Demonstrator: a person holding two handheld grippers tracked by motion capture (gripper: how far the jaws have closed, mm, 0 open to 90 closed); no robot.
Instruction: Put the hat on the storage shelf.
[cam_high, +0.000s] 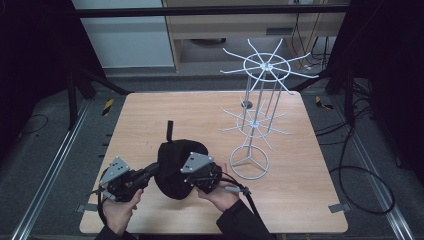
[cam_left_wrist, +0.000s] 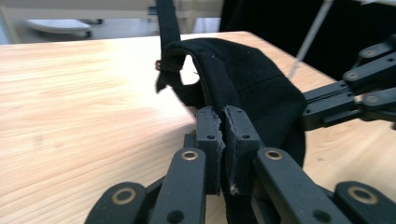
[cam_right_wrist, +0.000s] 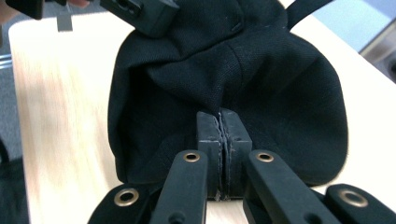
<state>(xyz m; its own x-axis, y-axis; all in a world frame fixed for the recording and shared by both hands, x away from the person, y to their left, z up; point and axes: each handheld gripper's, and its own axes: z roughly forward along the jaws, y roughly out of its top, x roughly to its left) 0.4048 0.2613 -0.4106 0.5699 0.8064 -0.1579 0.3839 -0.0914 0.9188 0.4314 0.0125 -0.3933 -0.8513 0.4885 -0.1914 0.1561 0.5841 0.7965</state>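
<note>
Fabric of the black cap (cam_high: 176, 167), at the table's (cam_high: 150, 115) near edge, was pinched by both left gripper (cam_left_wrist: 223, 122) and right gripper (cam_right_wrist: 223, 124). Lifting seemed underway; carrying to the wire rack (cam_high: 256, 120) was judged next.

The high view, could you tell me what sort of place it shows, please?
Probably a lab recording rig, not a home: a lone wooden table stands between black frame posts, loose cables trail over grey carpet, and a white wire display rack stands beside a black cap.
</note>
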